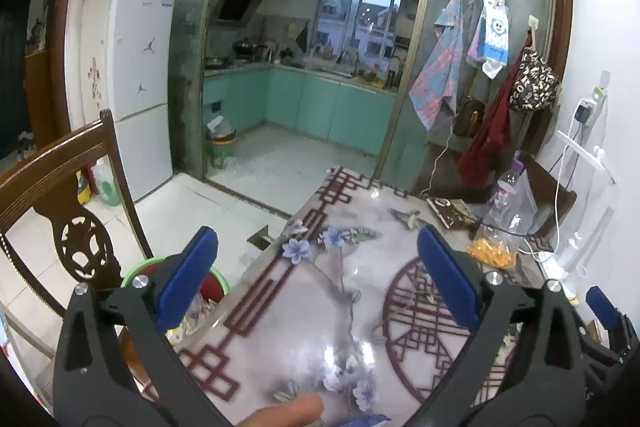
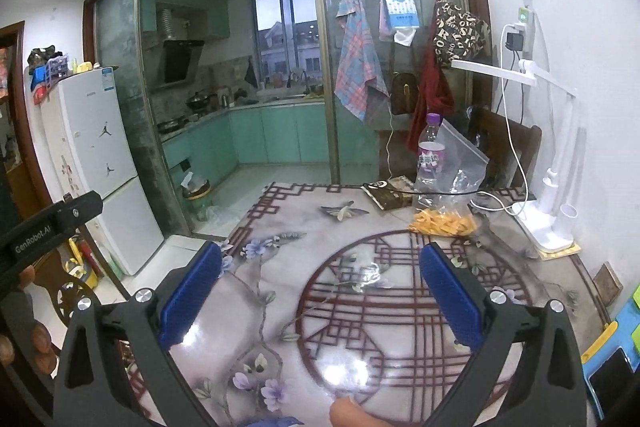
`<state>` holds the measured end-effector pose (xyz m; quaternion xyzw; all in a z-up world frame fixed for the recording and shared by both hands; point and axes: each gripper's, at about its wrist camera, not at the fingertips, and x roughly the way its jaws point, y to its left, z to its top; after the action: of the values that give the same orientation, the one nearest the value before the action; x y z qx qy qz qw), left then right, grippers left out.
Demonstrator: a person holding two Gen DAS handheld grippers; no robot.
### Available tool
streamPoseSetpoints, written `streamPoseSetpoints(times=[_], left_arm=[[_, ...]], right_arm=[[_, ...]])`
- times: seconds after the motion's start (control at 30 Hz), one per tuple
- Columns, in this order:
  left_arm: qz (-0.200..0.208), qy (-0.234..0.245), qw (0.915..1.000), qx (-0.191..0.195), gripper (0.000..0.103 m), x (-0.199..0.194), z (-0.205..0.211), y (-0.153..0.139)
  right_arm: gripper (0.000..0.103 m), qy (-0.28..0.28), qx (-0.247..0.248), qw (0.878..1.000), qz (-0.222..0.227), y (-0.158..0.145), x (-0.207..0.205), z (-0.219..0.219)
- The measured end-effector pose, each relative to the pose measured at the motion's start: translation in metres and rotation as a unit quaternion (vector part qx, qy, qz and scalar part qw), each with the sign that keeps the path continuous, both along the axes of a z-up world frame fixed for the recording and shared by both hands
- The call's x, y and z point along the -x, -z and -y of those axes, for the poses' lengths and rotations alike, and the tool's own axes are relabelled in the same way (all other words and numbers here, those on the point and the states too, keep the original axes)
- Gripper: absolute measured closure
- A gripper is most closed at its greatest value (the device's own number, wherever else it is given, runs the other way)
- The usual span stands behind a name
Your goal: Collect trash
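Note:
Trash lies at the far right of the patterned table (image 2: 360, 307): a plastic bottle with a purple cap (image 2: 429, 163), a clear plastic bag holding orange pieces (image 2: 444, 223), and a dark wrapper (image 2: 390, 195). In the left wrist view they show as the bottle (image 1: 506, 191), the bag (image 1: 492, 251) and the wrapper (image 1: 452, 213). My left gripper (image 1: 318, 279) is open and empty above the table's left part. My right gripper (image 2: 320, 291) is open and empty over the table's middle, short of the trash. A green and red bin (image 1: 212, 285) stands on the floor beside the table's left edge.
A carved wooden chair (image 1: 76, 211) stands left of the table. A white desk lamp (image 2: 552, 187) with cables stands at the table's right edge. A fridge (image 1: 132, 79) and an open kitchen doorway with a second bin (image 1: 220, 143) lie beyond.

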<state>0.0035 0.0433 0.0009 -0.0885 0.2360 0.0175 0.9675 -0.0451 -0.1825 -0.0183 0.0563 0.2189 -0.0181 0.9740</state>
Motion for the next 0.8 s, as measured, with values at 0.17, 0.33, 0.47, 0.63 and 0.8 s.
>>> streamPoseSetpoints(times=[0.17, 0.33, 0.47, 0.63, 0.8], left_arm=[[-0.003, 0.002, 0.9999, -0.014, 0.005, 0.001, 0.012, 0.000], [-0.008, 0.007, 0.9996, -0.026, 0.005, 0.001, 0.021, 0.003], [-0.010, 0.007, 0.9994, -0.032, 0.005, -0.001, 0.024, 0.004], [-0.013, 0.003, 0.9993, -0.035, 0.005, -0.006, 0.028, 0.005], [-0.016, 0.003, 0.9992, -0.038, 0.005, -0.010, 0.031, 0.006]], right_arm=[[0.007, -0.002, 0.000, 1.000, -0.003, 0.003, 0.001, 0.006], [0.007, -0.004, -0.005, 1.000, -0.006, 0.004, 0.001, 0.011], [0.007, -0.005, -0.006, 1.000, -0.006, 0.004, 0.001, 0.011], [0.007, -0.012, -0.007, 1.000, -0.010, 0.007, -0.005, 0.013], [0.007, -0.015, -0.007, 1.000, -0.013, 0.008, -0.008, 0.014]])
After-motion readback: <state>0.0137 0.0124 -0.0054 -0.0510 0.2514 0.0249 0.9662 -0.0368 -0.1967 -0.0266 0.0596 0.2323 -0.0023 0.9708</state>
